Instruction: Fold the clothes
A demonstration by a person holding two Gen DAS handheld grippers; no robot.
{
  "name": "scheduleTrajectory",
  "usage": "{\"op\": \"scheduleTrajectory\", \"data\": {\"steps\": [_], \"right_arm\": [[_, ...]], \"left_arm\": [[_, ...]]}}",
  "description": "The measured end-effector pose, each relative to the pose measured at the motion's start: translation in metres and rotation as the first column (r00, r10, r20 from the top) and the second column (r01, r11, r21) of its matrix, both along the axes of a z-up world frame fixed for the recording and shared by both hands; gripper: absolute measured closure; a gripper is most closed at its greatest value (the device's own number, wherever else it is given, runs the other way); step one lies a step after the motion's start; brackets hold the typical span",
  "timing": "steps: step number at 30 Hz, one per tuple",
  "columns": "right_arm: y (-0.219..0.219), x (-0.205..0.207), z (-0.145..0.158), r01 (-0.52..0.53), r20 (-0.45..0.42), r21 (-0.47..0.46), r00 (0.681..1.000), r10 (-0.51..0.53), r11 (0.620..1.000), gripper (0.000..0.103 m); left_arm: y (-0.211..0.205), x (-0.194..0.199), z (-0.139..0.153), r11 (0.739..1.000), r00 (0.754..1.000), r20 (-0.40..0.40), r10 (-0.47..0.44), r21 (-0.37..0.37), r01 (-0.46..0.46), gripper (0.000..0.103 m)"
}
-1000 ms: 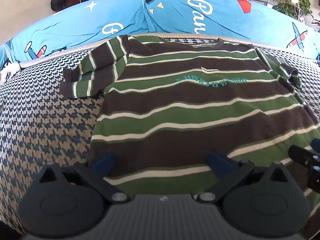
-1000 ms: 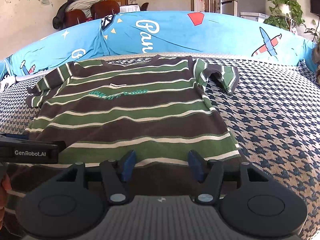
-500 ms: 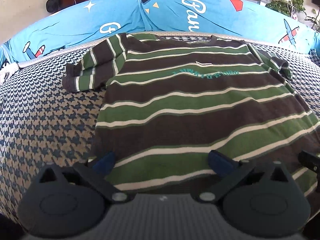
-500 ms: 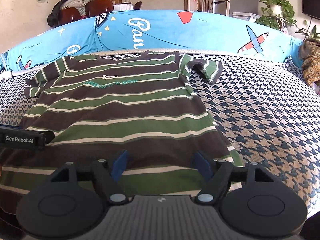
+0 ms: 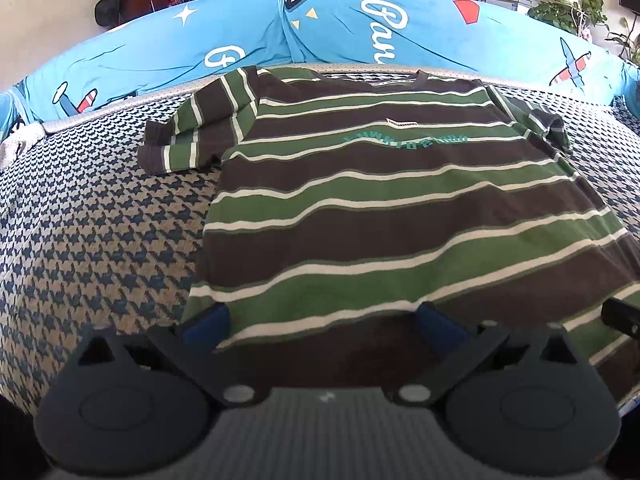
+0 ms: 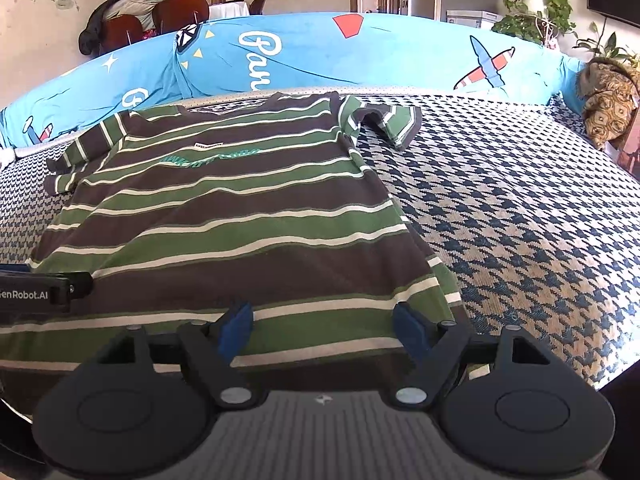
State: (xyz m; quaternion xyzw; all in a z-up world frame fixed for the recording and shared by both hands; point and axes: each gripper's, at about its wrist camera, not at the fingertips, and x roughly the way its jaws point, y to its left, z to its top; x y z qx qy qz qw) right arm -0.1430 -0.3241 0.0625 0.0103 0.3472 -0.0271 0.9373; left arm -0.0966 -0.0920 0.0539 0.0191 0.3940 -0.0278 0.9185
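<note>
A brown, green and white striped T-shirt (image 5: 384, 208) (image 6: 224, 216) lies flat and face up on the houndstooth-covered surface, collar at the far end. My left gripper (image 5: 322, 322) is open above the shirt's near left hem, nothing between its blue-padded fingers. Above the near right hem my right gripper (image 6: 322, 326) is open too, its jaws wide apart. The left sleeve (image 5: 188, 136) is spread out to the side; the right sleeve (image 6: 394, 122) lies partly folded over itself. Each gripper's body peeks into the other's view at the frame edge.
The houndstooth cover (image 6: 520, 216) extends to both sides of the shirt. A blue printed cushion (image 5: 360, 24) runs along the far edge. Chairs with a coat (image 6: 136, 20), a fridge and a potted plant (image 6: 532, 4) stand behind it. A patterned brown cushion (image 6: 608, 100) sits at far right.
Both grippers have drawn back toward the near hem, so more of the shirt shows. The right gripper's jaws have spread wider. The shirt has not moved.
</note>
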Motion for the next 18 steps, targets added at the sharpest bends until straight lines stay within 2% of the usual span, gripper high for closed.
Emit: {"op": "scheduleTrajectory", "data": {"steps": [4,13,18], "right_arm": [[0.000,-0.002,0.008,-0.008,0.057,-0.004,0.998,0.008,1.000,0.026],[-0.008,0.030,0.010,0.015,0.072,-0.004,0.997,-0.015,1.000,0.025],[-0.016,0.057,0.006,0.047,0.078,-0.018,0.996,-0.045,0.999,0.025]], "left_arm": [[-0.002,0.001,0.005,1.000,1.000,0.019,0.000,-0.017,0.001,0.000],[-0.015,0.026,0.003,0.999,1.000,0.024,-0.011,-0.047,0.012,0.000],[-0.025,0.033,-0.004,1.000,1.000,0.018,-0.019,-0.018,0.020,0.000]]}}
